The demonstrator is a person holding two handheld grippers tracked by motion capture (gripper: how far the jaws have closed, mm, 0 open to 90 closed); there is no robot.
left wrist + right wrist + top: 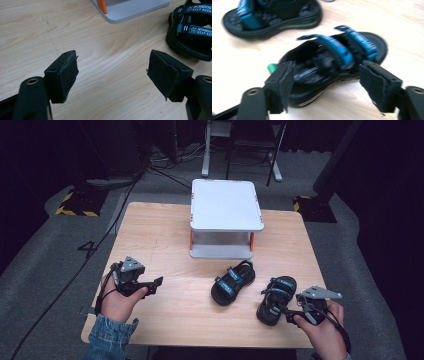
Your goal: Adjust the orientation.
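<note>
Two black sandals with blue straps lie on the wooden table [165,245]. The left sandal [232,282] is near the middle, and the right sandal [276,300] is closer to the front edge. My right gripper [291,314] is at the right sandal's near end. In the right gripper view my right gripper [325,67] is open, and its pads [284,85] flank the heel end of that sandal [332,60] without pressing it. The other sandal [272,17] lies beyond. My left gripper [156,284] hovers open over bare wood at the table's left, holding nothing [113,55].
A white two-level stand [226,205] with orange posts occupies the back middle of the table. Its base [135,8] and the left sandal [192,32] appear ahead of the left gripper. Cables and chair legs lie on the grey floor beyond the table.
</note>
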